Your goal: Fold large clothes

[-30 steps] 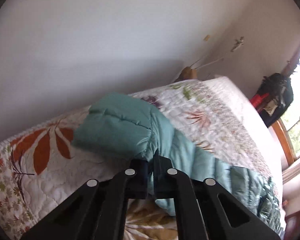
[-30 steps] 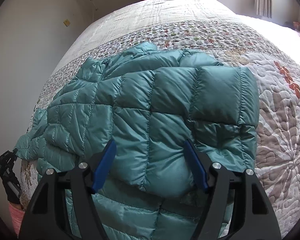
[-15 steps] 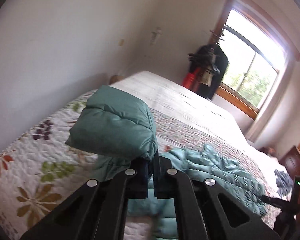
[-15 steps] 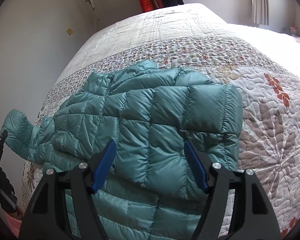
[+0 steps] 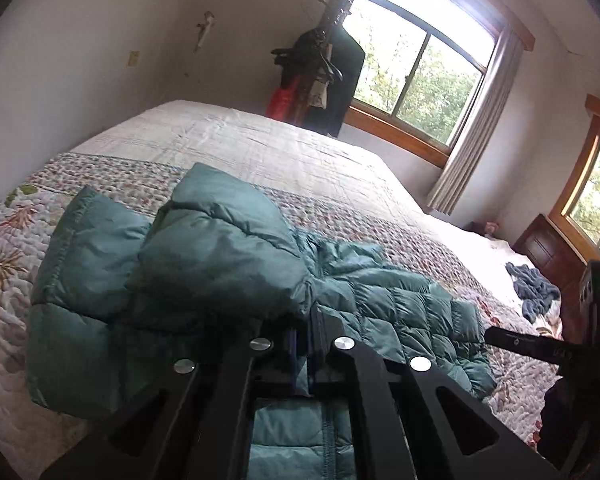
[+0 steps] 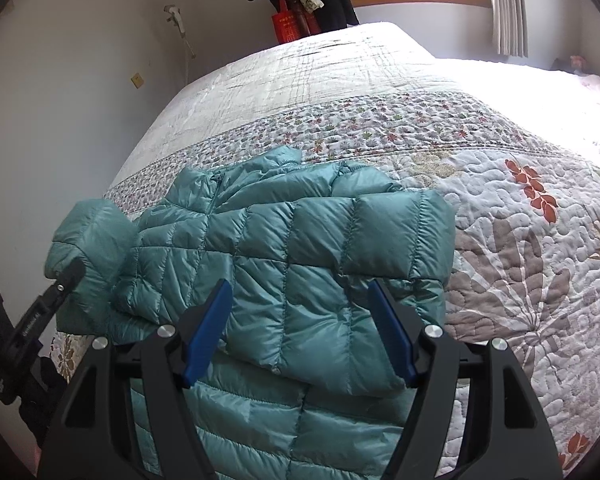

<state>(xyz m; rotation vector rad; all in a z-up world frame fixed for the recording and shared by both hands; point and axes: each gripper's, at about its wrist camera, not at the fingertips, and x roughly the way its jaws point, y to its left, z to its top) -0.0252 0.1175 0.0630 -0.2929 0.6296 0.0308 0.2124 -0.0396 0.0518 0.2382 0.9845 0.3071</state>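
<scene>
Left wrist view: the left gripper (image 5: 303,334) is clenched on a sleeve (image 5: 204,256) of the teal puffer jacket (image 6: 300,264), lifting it above the bed quilt (image 6: 520,248). Right wrist view shows the right gripper (image 6: 300,328) released, blue pads (image 6: 208,332) spread wide over the jacket, which lies near the quilt's left edge, its other sleeve folded across the body.

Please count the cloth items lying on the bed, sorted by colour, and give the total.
Teal: 1, the jacket
Blue-grey: 1, the crumpled cloth
Total: 2, both on the quilt
</scene>
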